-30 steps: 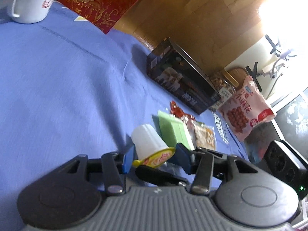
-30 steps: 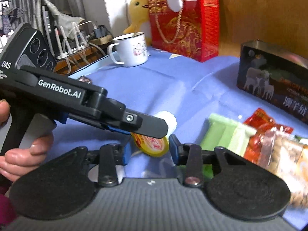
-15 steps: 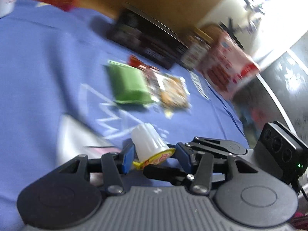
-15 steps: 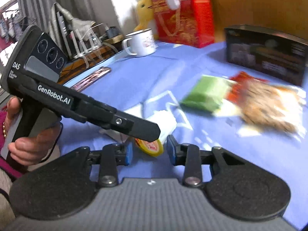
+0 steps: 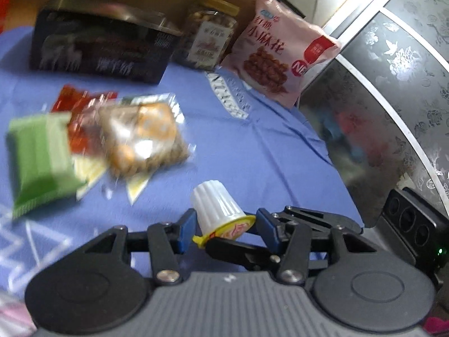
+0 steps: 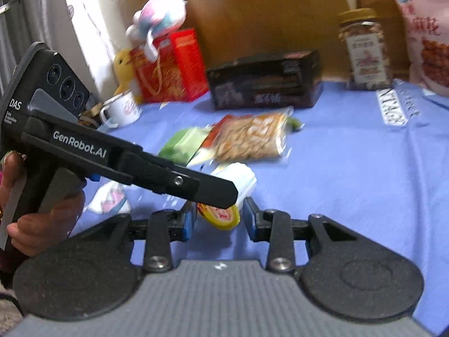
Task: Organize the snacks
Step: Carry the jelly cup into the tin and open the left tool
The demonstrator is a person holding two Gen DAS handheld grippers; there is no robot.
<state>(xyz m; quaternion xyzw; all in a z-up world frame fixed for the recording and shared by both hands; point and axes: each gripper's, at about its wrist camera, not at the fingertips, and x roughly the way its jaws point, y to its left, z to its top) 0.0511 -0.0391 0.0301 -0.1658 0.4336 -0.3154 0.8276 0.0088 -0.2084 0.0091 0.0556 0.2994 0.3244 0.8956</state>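
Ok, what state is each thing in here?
Jelly cup: sealed, lifted, gripped by left gripper.
Right gripper: jaws around the cup's lid, contact unclear.
Nut jar: upright, lid on.
Pink snack bag: propped upright.
Small packets: lying flat, overlapping.
Mug: upright.

Bare blue cloth [image 6: 350, 168] lies open on the right. Loose packets [image 6: 249, 140] crowd the middle; the dark box [image 6: 263, 84], jar [image 6: 364, 50] and pink bag [image 5: 280, 53] wall the far edge.

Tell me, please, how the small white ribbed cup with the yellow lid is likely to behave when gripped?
The cup looks small, so probably light. Its tapered, ribbed wall seems thin plastic; squeezed hard by the left tongs, it may flex or slip forward. Set on its side, it would likely roll in a curve.
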